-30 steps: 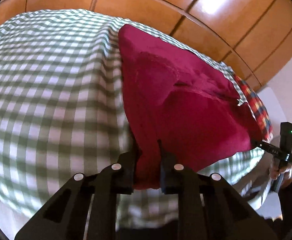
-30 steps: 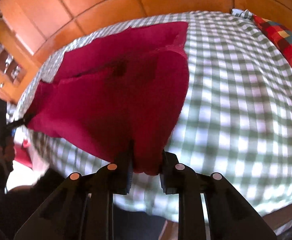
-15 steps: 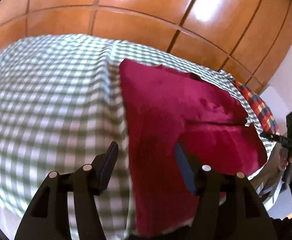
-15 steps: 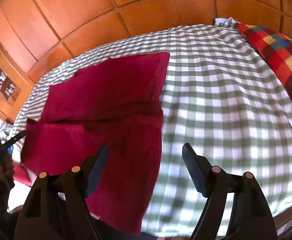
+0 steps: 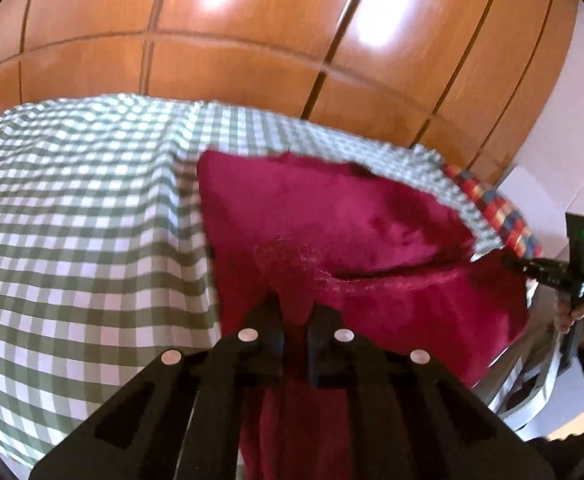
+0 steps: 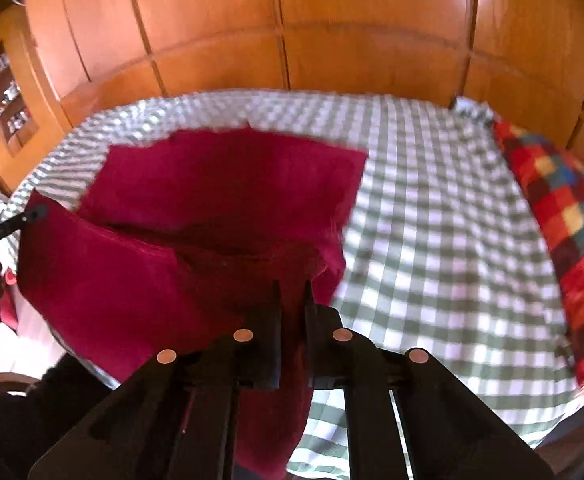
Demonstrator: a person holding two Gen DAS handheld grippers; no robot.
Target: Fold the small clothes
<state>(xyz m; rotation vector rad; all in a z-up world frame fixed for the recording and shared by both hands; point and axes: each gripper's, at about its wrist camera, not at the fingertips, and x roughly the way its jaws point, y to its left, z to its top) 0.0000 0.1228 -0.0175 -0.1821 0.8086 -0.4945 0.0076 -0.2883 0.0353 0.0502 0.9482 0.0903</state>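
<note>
Pinching red cloth (image 5: 332, 216) w/ both grippers, one corner each. Left wrist view: left gripper (image 5: 295, 312) at 6 o'clock, fingers (image 5: 269, 314) together, clamped on a fold of the cloth that rises between them; more cloth hangs down below, btwn the gripper's arms. Bed (image 5: 75, 216) w/ green-white checked cover fills 9 o'clock side; cloth lies from centre toward 3 o'clock, far part flat on the bed, near part lifted into a slack band. At 3 o'clock the right gripper (image 5: 508, 263) shows small, tip touching the cloth's far corner, a hand (image 5: 576, 314) behind it. Multicolour checked pillow (image 5: 496, 216) at 2 o'clock, just past the cloth edge. Wood panelling (image 5: 251, 40) across 12 o'clock.

Right wrist view: left gripper at 9 o'clock, tip on the cloth's corner. Cloth runs from there to 6 o'clock, near edge raised, far half flat on the bed toward 11 o'clock. Right gripper at 6 o'clock, fingers (image 6: 311, 300) together, clamped on cloth, which also hangs below them. Bare checked cover at centre-right, pillow at 3 o'clock by the bed's edge. Frames blurred.
</note>
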